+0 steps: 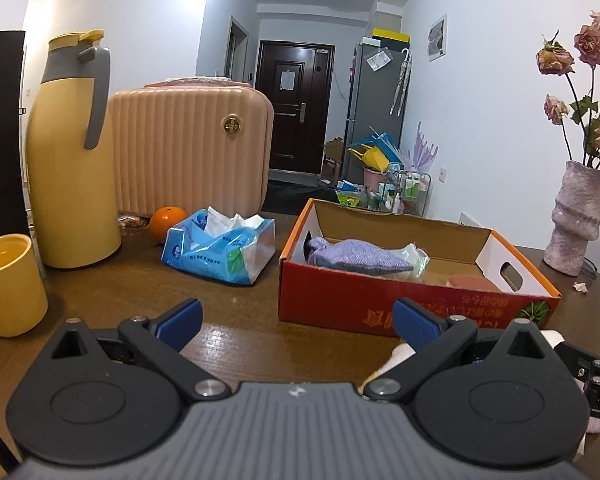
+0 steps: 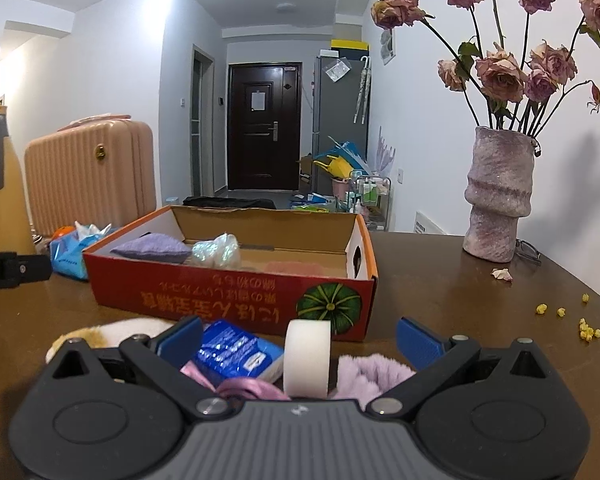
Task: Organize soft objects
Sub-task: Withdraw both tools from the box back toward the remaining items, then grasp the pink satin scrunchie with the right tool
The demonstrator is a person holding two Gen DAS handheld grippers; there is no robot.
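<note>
While both grippers hover low over the brown table (image 1: pixel 236 292), neither one holds anything. On the left gripper (image 1: pixel 298 320) the blue pads (image 1: pixel 182 320) stand wide apart with only bare wood between them. On the right gripper (image 2: pixel 300 340) the fingers are likewise spread wide, and a small heap of things lies on the table between and just beyond them: a white roll (image 2: pixel 307 356) standing on edge, a blue packet (image 2: pixel 236 354) to its left, a lilac fluffy piece (image 2: pixel 370 372) to its right, and a pink strap (image 2: pixel 246 390) nearest the camera. A cream and tan plush (image 2: pixel 112 330) lies left of that heap; none of these is touched by the pads as far as can be seen.

Just beyond the heap sits the red box (image 1: pixel 380 308), open on top. Inside, at its left end, lies a purple pouch (image 1: pixel 356 258), with a clear crinkled bag (image 1: pixel 414 256) beside it and a reddish soft thing (image 1: pixel 474 282) on the floor towards the right end.

Left of the box lies a blue tissue pack (image 1: pixel 220 250), with an orange (image 1: pixel 167 222) behind it. Farther left stand a yellow flask (image 1: pixel 74 152) and a yellow mug (image 1: pixel 10 284), and a pink case (image 1: pixel 190 148) rises behind them. At the far right a vase (image 2: pixel 498 196) of dried roses (image 2: pixel 500 74) stands on the table, with fallen petals (image 2: pixel 502 274) near it.
</note>
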